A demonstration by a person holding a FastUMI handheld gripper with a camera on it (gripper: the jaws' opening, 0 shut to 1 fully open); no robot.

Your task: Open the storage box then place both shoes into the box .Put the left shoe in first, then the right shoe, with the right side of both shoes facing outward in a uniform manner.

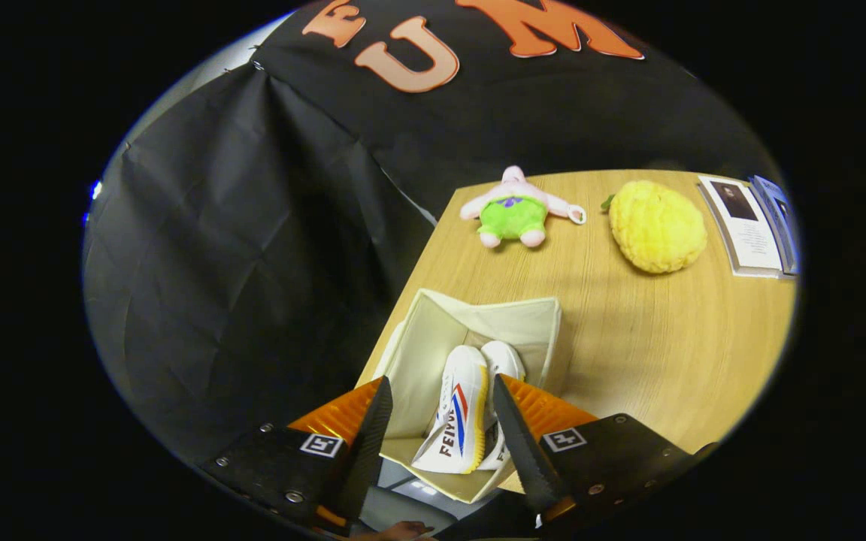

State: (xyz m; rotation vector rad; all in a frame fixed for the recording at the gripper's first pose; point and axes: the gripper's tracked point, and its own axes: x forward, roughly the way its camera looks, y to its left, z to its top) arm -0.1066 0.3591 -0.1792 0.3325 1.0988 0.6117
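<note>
— What's on the light wooden counter (628, 338)?
— At its near left corner, an open cream fabric storage box (433, 338) with two white canvas shoes inside, side by side, toes pointing away. The striped one (457, 413) lies left of the plainer one (504, 364), which is mostly hidden.
— And the gripper (437, 421)?
— Jaws released, spread wide over the box, grasping nothing.
— Farther back?
— A bumpy yellow plush fruit (657, 225), an open booklet (749, 225) at the right edge, probably paper, and a pink-and-green plush toy (516, 209).
</note>
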